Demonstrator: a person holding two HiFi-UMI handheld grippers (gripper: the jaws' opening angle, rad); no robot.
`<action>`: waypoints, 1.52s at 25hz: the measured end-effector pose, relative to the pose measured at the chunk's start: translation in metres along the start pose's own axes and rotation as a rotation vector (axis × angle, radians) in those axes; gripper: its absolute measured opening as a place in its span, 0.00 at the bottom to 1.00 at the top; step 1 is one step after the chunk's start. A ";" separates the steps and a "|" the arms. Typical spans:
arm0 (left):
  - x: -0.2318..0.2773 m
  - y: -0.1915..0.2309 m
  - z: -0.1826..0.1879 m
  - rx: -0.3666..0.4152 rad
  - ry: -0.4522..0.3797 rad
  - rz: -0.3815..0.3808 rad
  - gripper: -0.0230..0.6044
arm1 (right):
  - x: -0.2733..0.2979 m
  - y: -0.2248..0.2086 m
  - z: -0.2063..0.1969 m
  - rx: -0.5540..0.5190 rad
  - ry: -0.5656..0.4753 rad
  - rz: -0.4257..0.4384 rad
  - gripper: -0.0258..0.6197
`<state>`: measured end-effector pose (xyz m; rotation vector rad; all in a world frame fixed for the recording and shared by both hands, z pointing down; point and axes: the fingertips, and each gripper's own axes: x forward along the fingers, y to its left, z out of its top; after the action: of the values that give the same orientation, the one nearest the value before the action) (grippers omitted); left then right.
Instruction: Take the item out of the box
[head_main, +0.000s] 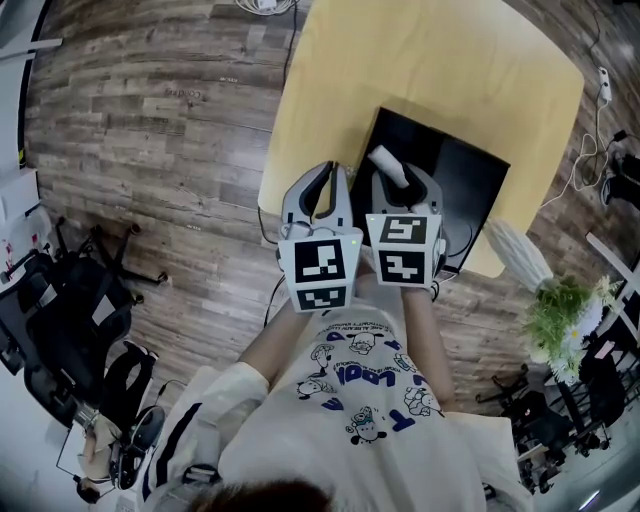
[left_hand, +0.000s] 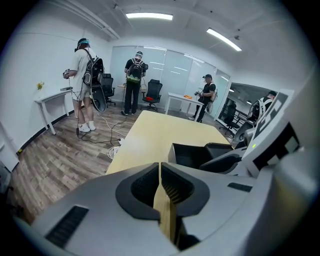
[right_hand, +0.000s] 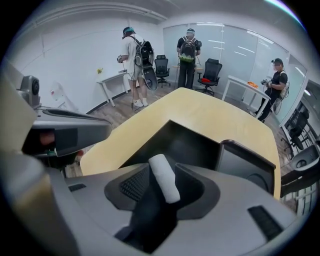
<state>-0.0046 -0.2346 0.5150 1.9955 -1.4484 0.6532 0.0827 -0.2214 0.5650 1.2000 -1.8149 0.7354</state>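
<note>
that little white roll (right_hand: 165, 181) seems to lie in the black box (right_hand: 190, 145) on the tabletop (right_hand: 210, 112), between the right gripper's (right_hand: 163, 171) wide-apart jaws, unpinched; looks light and squishy, so I'd clamp mid-length gently, left gripper (left_hand: 160, 174) closed, empty

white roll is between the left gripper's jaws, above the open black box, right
Not the left: the white roll stands between the right gripper's open jaws, above the open black box. The right gripper view shows it; the left gripper is shut, empty.
</note>
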 end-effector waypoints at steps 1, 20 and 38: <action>0.001 0.001 -0.001 -0.002 0.003 0.000 0.08 | 0.002 0.000 -0.001 -0.008 0.013 -0.001 0.32; 0.009 0.017 -0.009 -0.039 0.033 0.012 0.08 | 0.022 -0.004 -0.021 -0.058 0.282 -0.075 0.31; 0.002 0.011 0.000 -0.020 0.003 0.001 0.08 | 0.005 -0.006 -0.008 0.086 0.151 -0.078 0.26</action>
<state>-0.0143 -0.2385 0.5178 1.9778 -1.4489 0.6391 0.0892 -0.2196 0.5737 1.2300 -1.6181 0.8437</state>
